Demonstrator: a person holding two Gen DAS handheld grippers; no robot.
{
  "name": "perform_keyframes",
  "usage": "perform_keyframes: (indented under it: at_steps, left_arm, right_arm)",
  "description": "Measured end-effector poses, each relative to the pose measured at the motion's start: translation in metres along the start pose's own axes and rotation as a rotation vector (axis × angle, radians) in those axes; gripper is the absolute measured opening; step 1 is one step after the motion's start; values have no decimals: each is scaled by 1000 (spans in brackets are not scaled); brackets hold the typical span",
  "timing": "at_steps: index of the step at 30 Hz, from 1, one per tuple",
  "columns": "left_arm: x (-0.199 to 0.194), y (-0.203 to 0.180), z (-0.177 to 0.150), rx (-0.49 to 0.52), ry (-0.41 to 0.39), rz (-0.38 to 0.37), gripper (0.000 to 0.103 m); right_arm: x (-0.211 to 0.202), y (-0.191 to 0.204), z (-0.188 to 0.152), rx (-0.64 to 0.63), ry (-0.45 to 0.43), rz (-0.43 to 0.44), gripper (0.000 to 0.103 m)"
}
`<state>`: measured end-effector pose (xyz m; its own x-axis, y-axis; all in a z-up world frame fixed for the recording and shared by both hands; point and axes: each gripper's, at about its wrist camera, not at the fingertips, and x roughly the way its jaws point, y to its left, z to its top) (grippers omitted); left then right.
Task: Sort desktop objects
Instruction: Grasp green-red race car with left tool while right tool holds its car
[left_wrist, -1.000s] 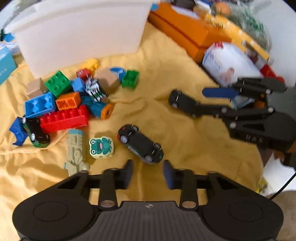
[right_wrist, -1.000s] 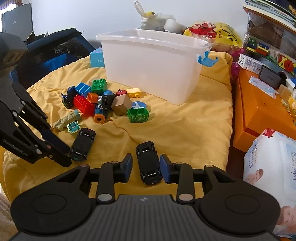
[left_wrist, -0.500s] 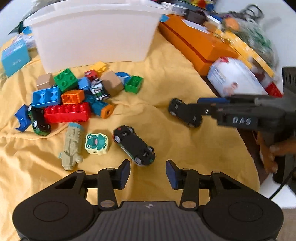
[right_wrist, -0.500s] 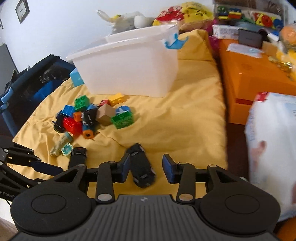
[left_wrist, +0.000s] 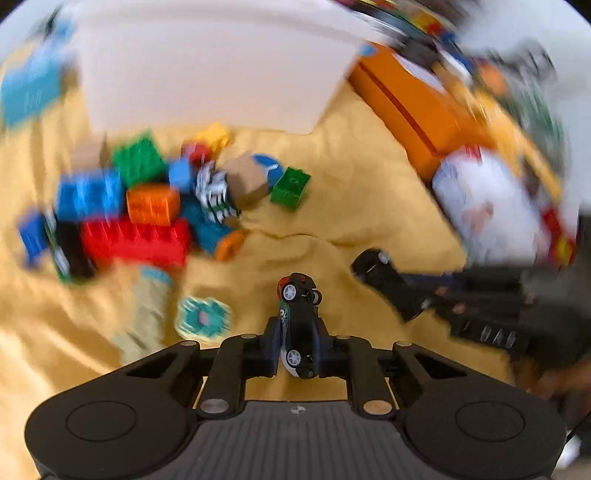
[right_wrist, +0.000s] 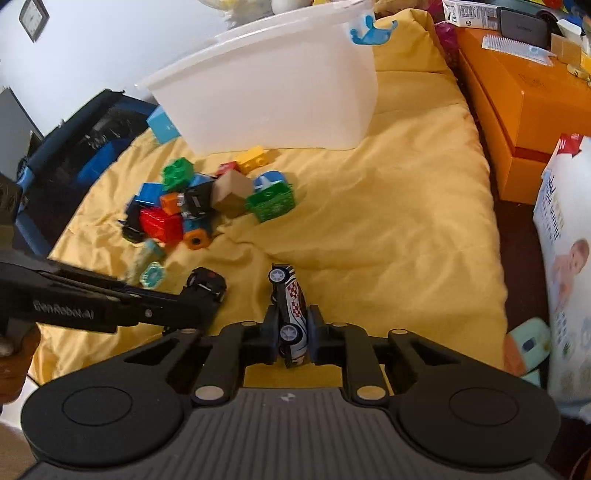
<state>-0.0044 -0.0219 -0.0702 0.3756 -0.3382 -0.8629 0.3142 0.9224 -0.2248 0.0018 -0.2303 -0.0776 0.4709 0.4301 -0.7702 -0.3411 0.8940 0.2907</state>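
Observation:
My left gripper (left_wrist: 298, 341) is shut on a black and green toy car (left_wrist: 300, 325), held on its side above the yellow cloth. My right gripper (right_wrist: 291, 332) is shut on a white, checkered toy car (right_wrist: 290, 314), also on its side. The left gripper and its car (right_wrist: 205, 286) show at the left of the right wrist view; the right gripper's car (left_wrist: 388, 284) shows at the right of the left wrist view. A pile of coloured building blocks (right_wrist: 192, 206) lies in front of a white plastic bin (right_wrist: 273, 96). The left wrist view is blurred.
A frog tile (right_wrist: 152, 275) and a beige figure (left_wrist: 146, 310) lie near the pile. An orange box (right_wrist: 524, 110) and a white wipes pack (right_wrist: 565, 258) stand at the right. A dark blue bag (right_wrist: 81, 147) sits left of the cloth.
Both grippers have closed: the left took hold of the black and green car, the right the checkered car. Both cars now sit on their sides, lifted off the cloth.

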Motion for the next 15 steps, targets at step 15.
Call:
perform_keyframes:
  at_steps: [15]
  left_arm:
    - [3,-57,-25,606,-18,279,35]
  right_arm:
    - [14,69,-27,-581,15,-346,19]
